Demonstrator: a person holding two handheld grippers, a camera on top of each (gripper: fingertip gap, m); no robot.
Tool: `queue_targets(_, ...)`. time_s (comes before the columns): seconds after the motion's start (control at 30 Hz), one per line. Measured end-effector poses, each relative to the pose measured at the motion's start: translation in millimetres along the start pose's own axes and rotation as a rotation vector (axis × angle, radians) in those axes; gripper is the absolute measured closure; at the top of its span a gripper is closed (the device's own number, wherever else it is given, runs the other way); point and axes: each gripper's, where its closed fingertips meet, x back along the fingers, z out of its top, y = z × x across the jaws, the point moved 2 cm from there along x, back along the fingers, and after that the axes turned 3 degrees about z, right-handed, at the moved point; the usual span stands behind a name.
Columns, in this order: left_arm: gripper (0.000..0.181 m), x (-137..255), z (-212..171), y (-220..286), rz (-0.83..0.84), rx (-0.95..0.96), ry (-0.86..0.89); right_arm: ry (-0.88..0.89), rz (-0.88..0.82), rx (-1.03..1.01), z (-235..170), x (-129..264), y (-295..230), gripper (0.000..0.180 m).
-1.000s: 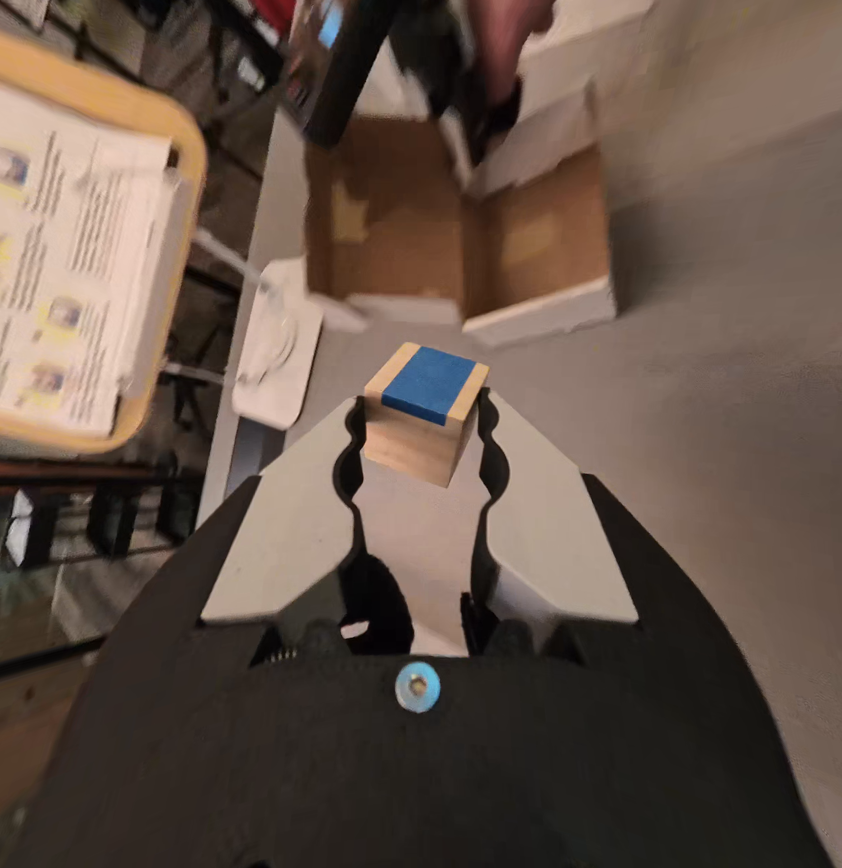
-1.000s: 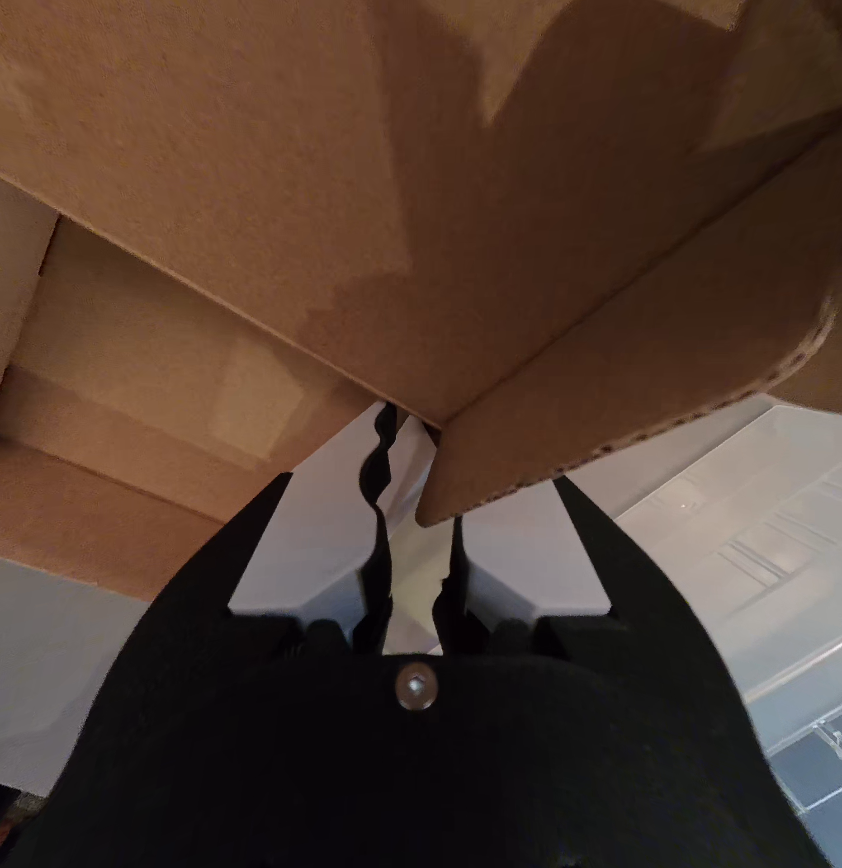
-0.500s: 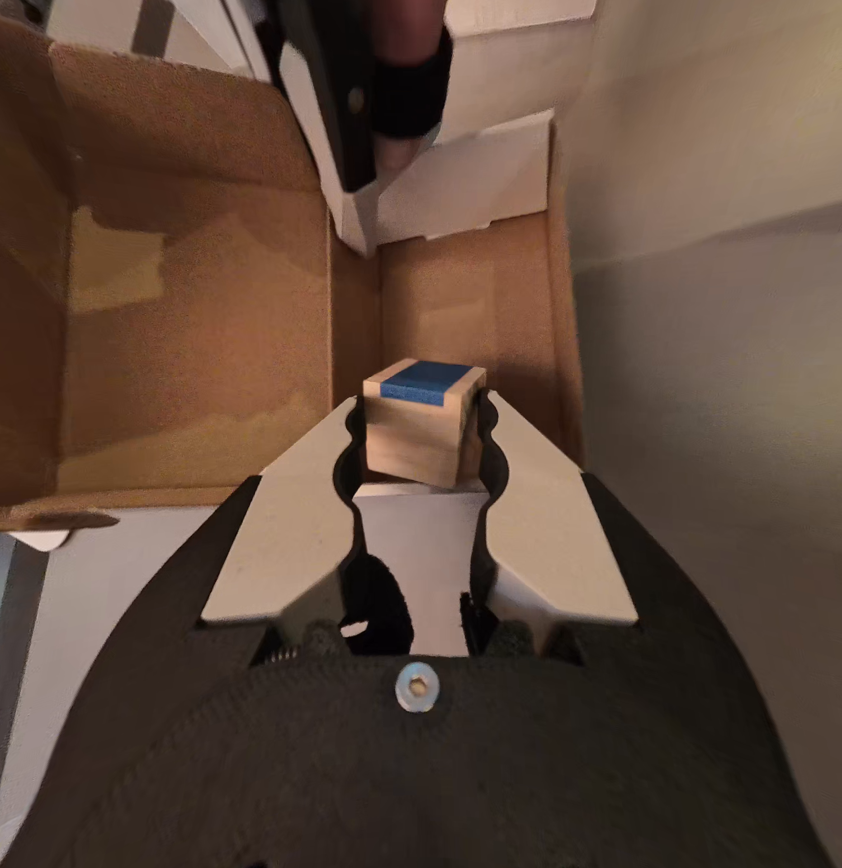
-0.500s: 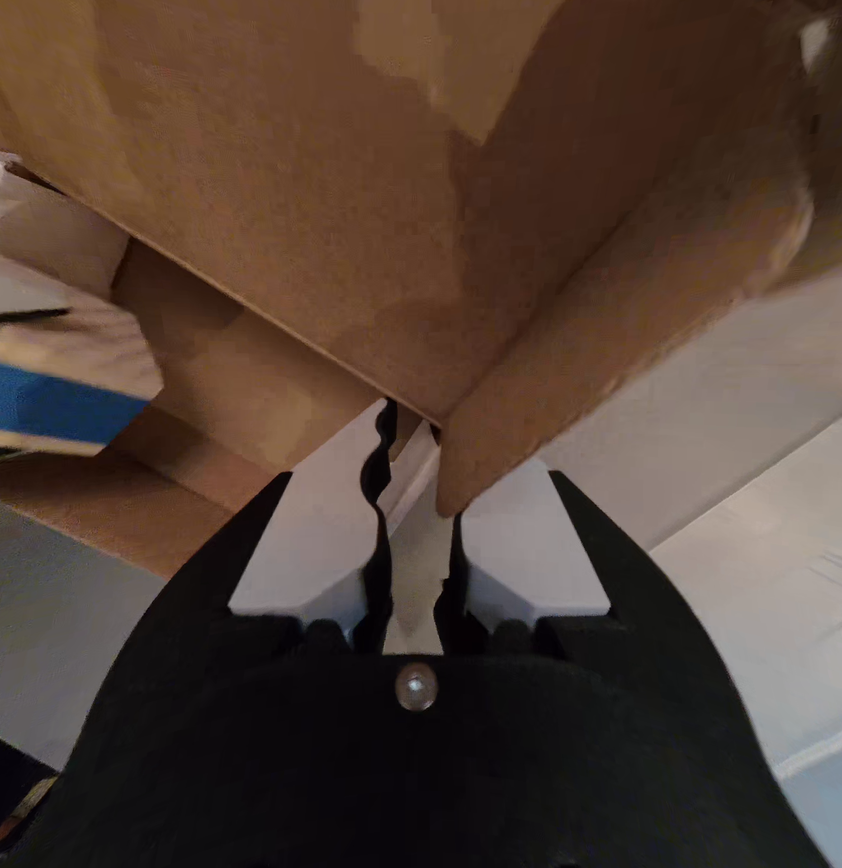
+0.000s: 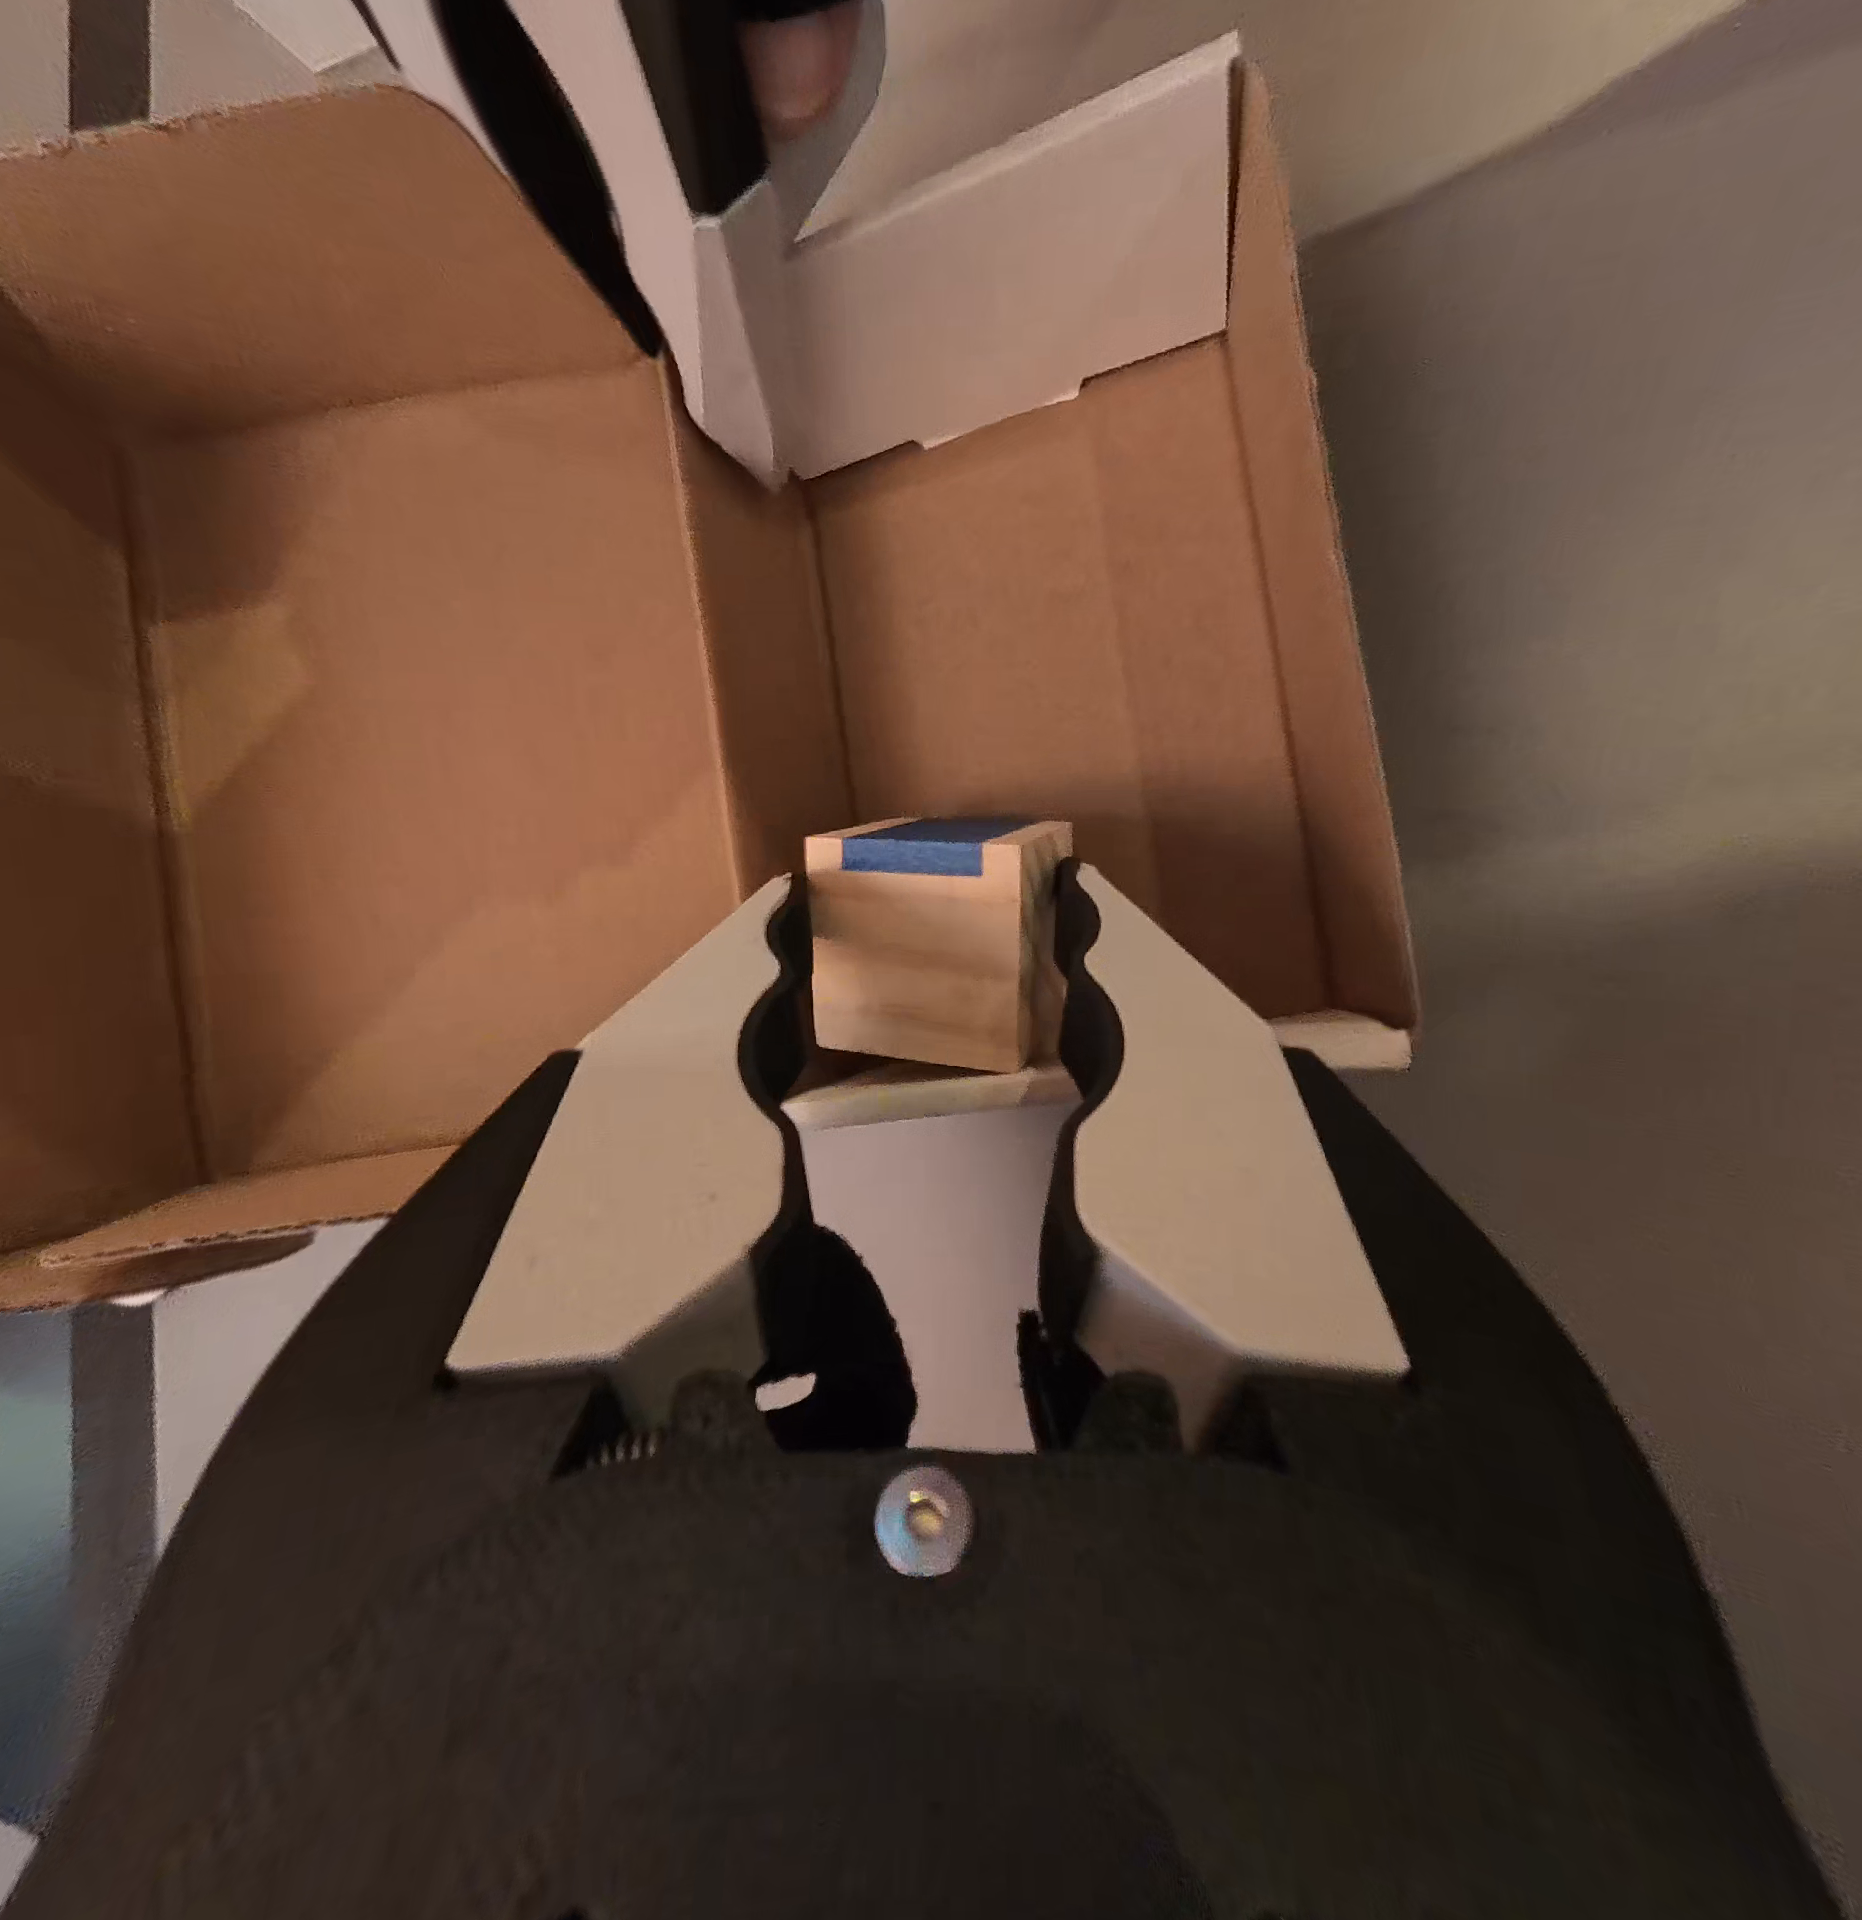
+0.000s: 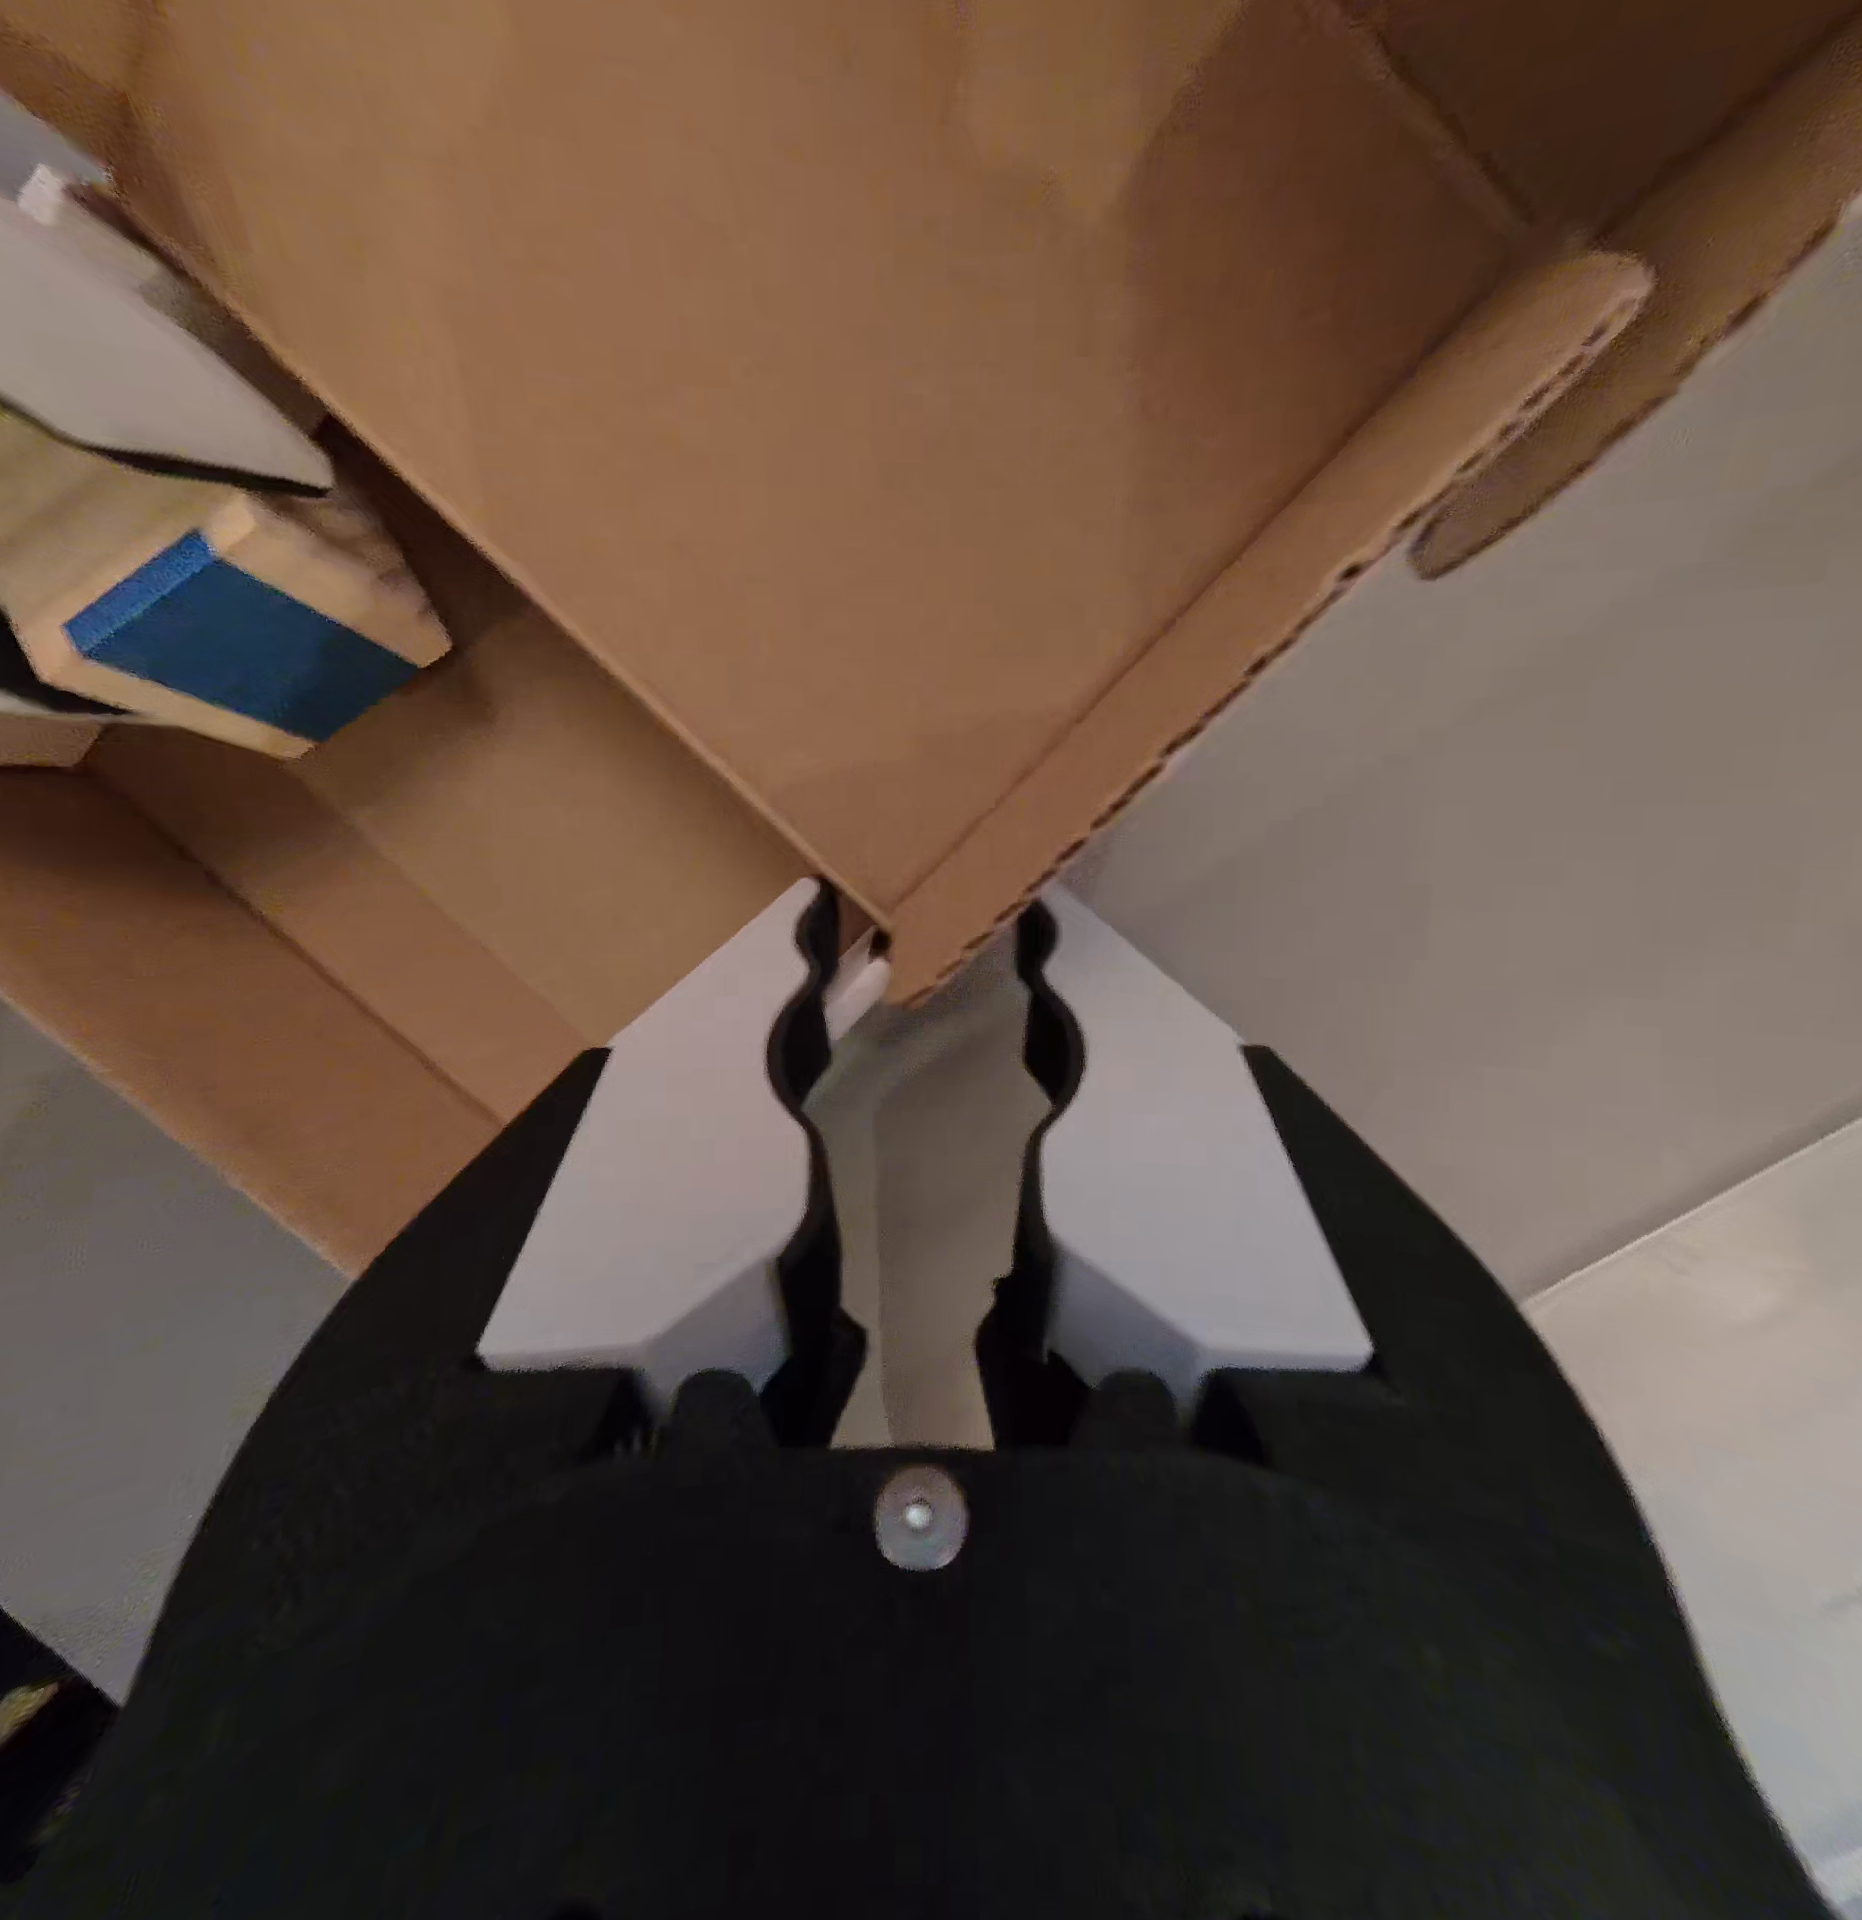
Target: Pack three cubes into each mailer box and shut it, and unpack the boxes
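Since a second ago, left tool [image 5: 932,914] has carried the cube [image 5: 932,951] from above the tabletop into the open box [image 5: 439,675].

Left tool grips the wooden cube, blue patch on top, at the centre of the frame, over the box's front wall, inside the brown right-hand part. Right tool [image 6: 916,935], seen also at the upper middle of the left view, has loosened: its jaws now stand slightly apart around the corner of the lid flap [image 6: 802,416], and I cannot tell whether they touch it. Grey tabletop [image 5: 1633,727] fills the right side.
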Motion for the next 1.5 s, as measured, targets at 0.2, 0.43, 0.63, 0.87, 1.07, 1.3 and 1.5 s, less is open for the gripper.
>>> queue_targets(0.2,0.136,1.6,-3.3,-10.8,0.015,0.036,-0.005,-0.008,0.031,0.042,1.3,-3.1,-5.3,0.173)
queue_targets(0.43,0.136,4.7,-6.5,5.0,0.0,0.079,-0.203,0.014,0.017,-0.017,3.4,-4.3,-8.1,0.173)
queue_targets(0.63,0.133,-0.2,-3.4,0.9,0.062,0.091,-0.272,0.013,0.007,-0.021,4.0,-4.2,-8.7,0.174)
queue_targets(0.87,0.124,43.5,3.2,-2.9,0.144,0.155,-0.13,0.025,0.009,-0.03,3.7,-3.9,-8.3,0.174)
queue_targets(1.07,0.13,177.9,-71.9,-37.8,0.416,0.22,-0.211,0.032,0.011,-0.021,4.2,-3.9,-8.3,0.174)
queue_targets(1.3,0.13,234.3,-221.5,-55.2,0.435,0.399,-0.492,0.031,0.009,-0.012,5.8,-4.4,-8.9,0.174)
queue_targets(1.5,0.13,199.5,-289.2,-44.5,0.277,0.399,-0.626,0.033,0.007,-0.022,6.1,-4.4,-8.7,0.174)
